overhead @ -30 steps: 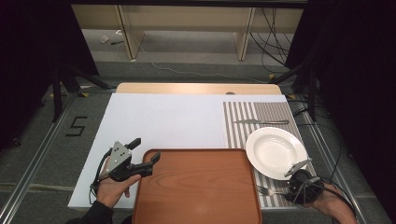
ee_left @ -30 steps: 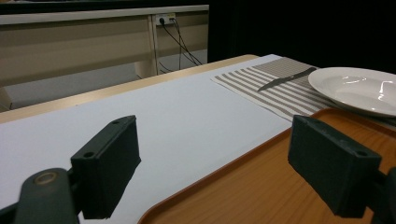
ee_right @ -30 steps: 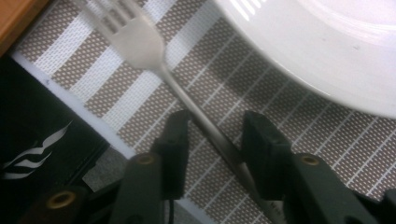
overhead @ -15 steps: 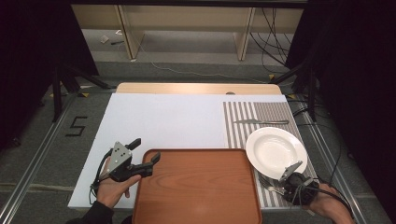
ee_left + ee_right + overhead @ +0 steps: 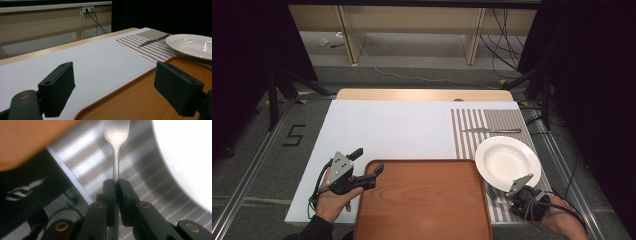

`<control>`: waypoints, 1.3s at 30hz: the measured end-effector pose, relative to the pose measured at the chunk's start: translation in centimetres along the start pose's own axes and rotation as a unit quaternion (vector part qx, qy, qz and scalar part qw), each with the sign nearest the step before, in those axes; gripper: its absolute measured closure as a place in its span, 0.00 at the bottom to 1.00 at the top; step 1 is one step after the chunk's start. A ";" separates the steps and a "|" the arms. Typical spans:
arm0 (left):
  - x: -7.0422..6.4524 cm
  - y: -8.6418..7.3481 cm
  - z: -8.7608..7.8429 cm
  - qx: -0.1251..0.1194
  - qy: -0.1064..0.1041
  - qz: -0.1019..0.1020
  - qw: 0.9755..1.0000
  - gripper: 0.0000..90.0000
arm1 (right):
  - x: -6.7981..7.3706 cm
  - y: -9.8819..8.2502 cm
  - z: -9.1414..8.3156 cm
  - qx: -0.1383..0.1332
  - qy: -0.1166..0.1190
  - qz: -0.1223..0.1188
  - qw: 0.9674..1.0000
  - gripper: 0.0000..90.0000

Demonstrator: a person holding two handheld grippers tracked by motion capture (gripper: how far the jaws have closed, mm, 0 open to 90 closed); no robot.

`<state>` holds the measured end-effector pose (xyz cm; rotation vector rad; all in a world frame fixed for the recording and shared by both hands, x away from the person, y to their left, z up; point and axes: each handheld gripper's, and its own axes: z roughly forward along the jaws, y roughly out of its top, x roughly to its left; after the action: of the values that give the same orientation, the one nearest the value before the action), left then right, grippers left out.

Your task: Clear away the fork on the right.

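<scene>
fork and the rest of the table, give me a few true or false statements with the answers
1. The right gripper has its jaws shut on the fork handle. True; the jaws have just been closing on it.
2. The left gripper holds the tray. False: its jaws stand open, one over the white sheet and one over the tray's corner.
3. The knife lies on the plate. False: it lies on the striped mat, beyond the plate.
4. The plate is empty. True.
5. The fork lies on the tray. False: it is over the striped mat, between tray and plate.
</scene>
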<state>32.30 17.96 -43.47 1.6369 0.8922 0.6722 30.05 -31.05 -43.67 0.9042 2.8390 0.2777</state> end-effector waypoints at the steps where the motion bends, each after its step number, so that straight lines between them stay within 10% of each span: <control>1: 0.0 0.0 0.0 -0.001 0.000 -0.001 1.000 0.18 | 0.2 0.3 -0.2 -0.007 0.002 -0.002 1.000 0.94; 18: 0.0 0.1 -0.1 -0.007 0.002 0.000 1.000 0.18 | 2.2 4.5 -2.5 -0.141 0.042 -0.001 0.989 0.94; 39: 0.0 0.1 -0.1 -0.010 0.003 0.000 1.000 0.18 | 4.6 9.8 -1.4 -0.159 0.099 -0.017 0.982 0.94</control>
<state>32.23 18.05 -43.30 1.6174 0.8860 0.6839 31.52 -20.67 -40.53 0.7973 2.8601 0.8318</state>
